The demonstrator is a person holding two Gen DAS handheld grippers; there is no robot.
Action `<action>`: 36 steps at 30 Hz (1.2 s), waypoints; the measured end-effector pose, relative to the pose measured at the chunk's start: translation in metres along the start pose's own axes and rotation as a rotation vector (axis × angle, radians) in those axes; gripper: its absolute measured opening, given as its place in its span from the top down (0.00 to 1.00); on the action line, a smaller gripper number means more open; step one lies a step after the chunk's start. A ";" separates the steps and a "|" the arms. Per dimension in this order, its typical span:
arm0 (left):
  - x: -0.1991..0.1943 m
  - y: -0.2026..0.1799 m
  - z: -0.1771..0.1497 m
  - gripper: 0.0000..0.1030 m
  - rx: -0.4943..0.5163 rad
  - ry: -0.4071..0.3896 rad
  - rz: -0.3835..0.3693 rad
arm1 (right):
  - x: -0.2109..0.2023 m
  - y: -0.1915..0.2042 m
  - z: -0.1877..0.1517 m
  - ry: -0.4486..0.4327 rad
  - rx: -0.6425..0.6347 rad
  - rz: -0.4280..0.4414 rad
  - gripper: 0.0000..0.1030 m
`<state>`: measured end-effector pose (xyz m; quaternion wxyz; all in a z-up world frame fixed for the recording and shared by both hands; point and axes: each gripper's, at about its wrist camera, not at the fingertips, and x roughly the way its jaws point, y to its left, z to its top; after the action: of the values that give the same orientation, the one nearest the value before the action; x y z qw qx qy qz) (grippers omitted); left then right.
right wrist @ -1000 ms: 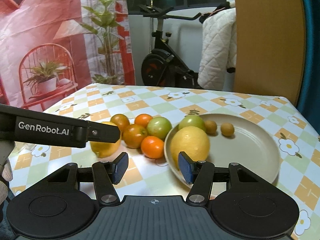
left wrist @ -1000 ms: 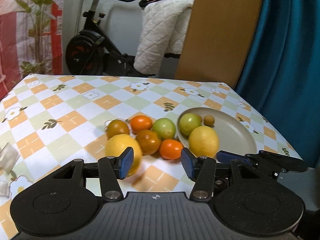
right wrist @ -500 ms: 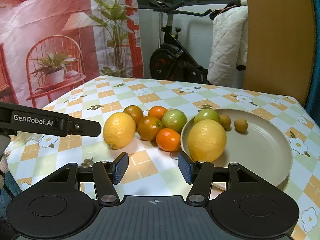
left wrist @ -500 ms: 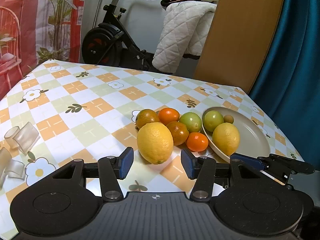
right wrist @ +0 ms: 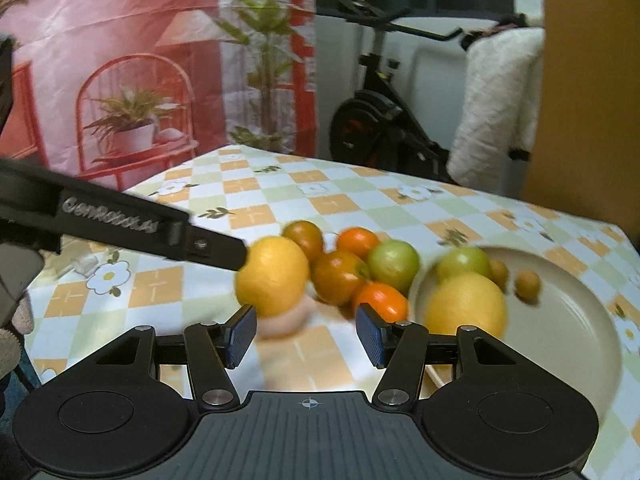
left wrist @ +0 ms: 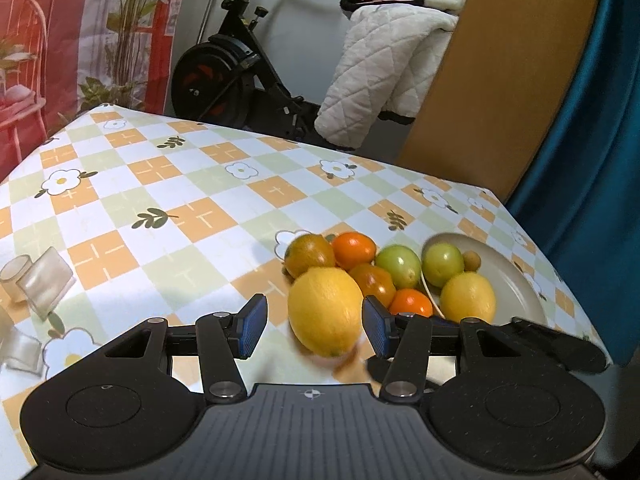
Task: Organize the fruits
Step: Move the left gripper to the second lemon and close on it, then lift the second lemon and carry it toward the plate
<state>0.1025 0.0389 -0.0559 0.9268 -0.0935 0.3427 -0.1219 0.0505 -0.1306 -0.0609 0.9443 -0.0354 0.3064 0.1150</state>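
A yellow lemon (left wrist: 326, 310) lies on the checked tablecloth, between the open fingers of my left gripper (left wrist: 314, 326), closer to the right pad. Behind it sits a cluster of orange, brownish and green fruits (left wrist: 374, 270). A beige plate (left wrist: 516, 292) at the right holds a second lemon (left wrist: 468, 298), a green fruit and small brown fruits. In the right wrist view my right gripper (right wrist: 306, 334) is open and empty, just short of the loose lemon (right wrist: 272, 276) and the cluster; the plate (right wrist: 572, 320) lies to the right. The left gripper's side (right wrist: 120, 220) reaches in from the left.
Clear plastic pieces (left wrist: 40, 280) lie on the table's left part. An exercise bike (left wrist: 240, 76) with a white quilt, a wooden panel and a blue curtain stand behind the table. The table's right edge is just past the plate.
My left gripper has moved forward so the lemon now sits between its fingers. The right gripper has shifted closer to the fruit cluster. The fruits have stayed put.
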 end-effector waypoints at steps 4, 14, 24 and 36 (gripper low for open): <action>0.009 0.002 0.006 0.45 -0.007 0.010 -0.009 | 0.018 0.010 0.006 0.008 -0.027 0.006 0.50; 0.031 0.001 0.005 0.43 -0.013 0.039 -0.028 | 0.044 0.017 0.011 0.018 -0.036 0.023 0.50; 0.037 -0.001 0.000 0.46 0.003 0.049 -0.051 | 0.051 0.018 0.011 0.026 -0.028 0.037 0.52; 0.021 -0.015 -0.015 0.46 0.028 0.076 -0.081 | 0.021 0.011 -0.007 0.031 0.015 0.049 0.52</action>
<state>0.1057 0.0172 -0.0767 0.9087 -0.0897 0.3716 -0.1675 0.0604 -0.1173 -0.0788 0.9365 -0.0227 0.3227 0.1353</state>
